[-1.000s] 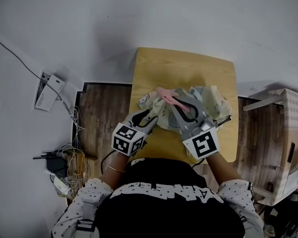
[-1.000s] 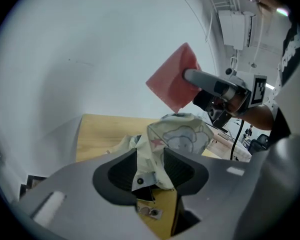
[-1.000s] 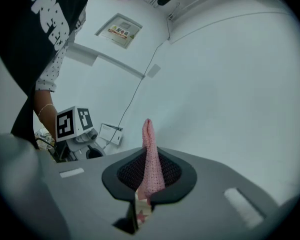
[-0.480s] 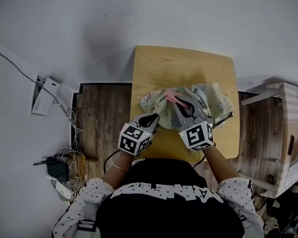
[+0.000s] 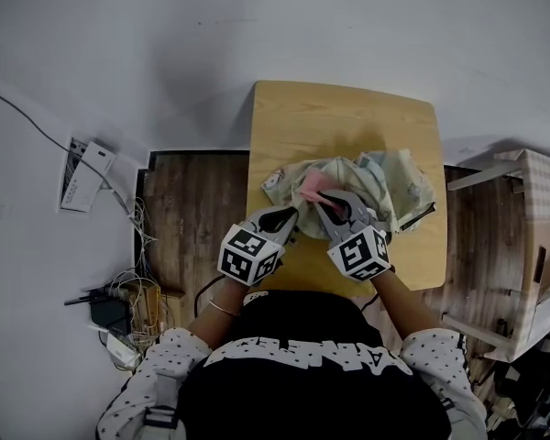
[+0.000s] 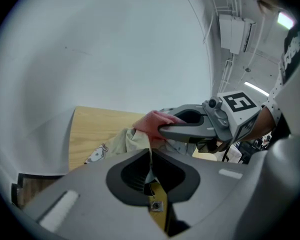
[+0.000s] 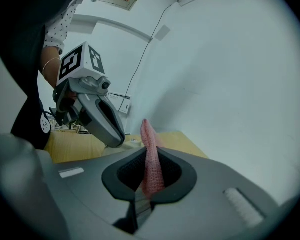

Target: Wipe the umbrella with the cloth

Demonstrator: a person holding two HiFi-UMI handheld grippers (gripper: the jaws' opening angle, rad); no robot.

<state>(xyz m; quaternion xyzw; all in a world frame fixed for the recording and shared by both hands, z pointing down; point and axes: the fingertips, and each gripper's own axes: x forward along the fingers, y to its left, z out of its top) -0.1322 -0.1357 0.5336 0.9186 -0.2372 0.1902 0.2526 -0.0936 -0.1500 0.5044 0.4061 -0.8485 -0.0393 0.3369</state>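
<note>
The umbrella point(image 5: 390, 180), a crumpled heap of pale patterned fabric, lies across the near half of the bench point(image 5: 339, 117), reaching its right edge. The left claw point(image 5: 293, 214) has just been closing its jaws, which now pinch a thin fold of the umbrella's fabric. The right claw point(image 5: 323, 202) is clamped on the pink cloth point(image 5: 310, 187), over the umbrella's middle.

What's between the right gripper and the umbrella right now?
The pink cloth: the right gripper is shut on it, and it sticks out over the umbrella, as the head view shows.
</note>
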